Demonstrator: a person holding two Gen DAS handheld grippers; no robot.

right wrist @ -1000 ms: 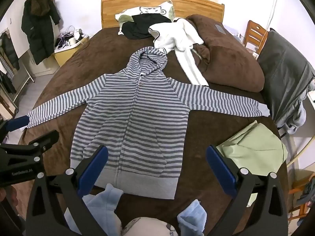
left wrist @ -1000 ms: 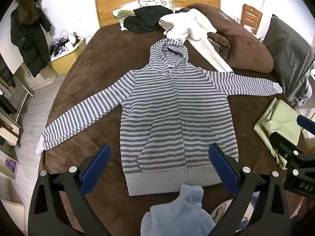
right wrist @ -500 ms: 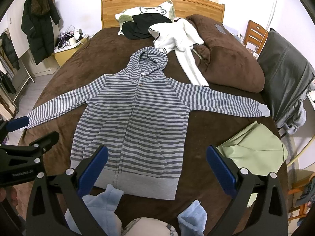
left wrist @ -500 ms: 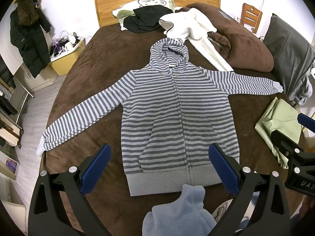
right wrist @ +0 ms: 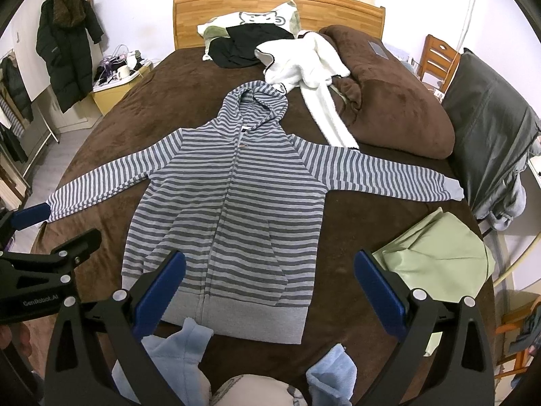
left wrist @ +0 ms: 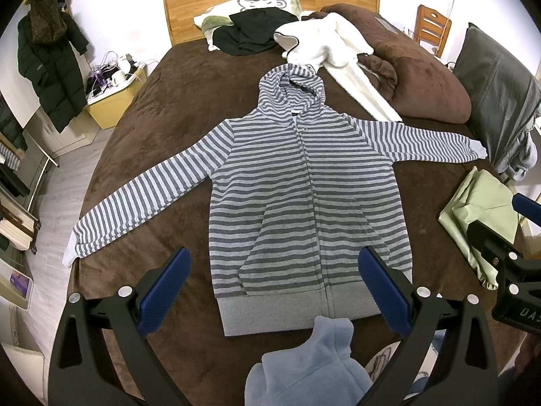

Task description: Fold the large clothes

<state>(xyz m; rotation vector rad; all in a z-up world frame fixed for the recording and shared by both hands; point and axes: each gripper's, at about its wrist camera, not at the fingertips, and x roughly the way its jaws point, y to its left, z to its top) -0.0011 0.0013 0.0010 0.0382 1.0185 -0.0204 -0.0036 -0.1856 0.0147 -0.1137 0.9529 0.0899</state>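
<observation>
Bed with brown plush cover: your work surface, cluttered at the head end and right edge.

Grey-and-blue striped zip hoodie: laid flat, front up, zipper closed, centred on the bed. Both sleeves spread out to the sides, hood toward the headboard, hem nearest you. 0 folds made. My read: spreading is done, all folding is left, sleeves in first, then the body.

White fleece garment: lies across the brown rolled duvet, one end touching the hoodie's hood and right shoulder area. Could snag when you fold that sleeve.

Pale green folded cloth: at the right edge of the bed, apart from the hoodie.

Left gripper: hovers above the hem, fingers spread wide, gripping nothing.

Right gripper: same height, beside the left one, over the hem's right part, fingers released, nothing between them.

Neither touches fabric.
</observation>
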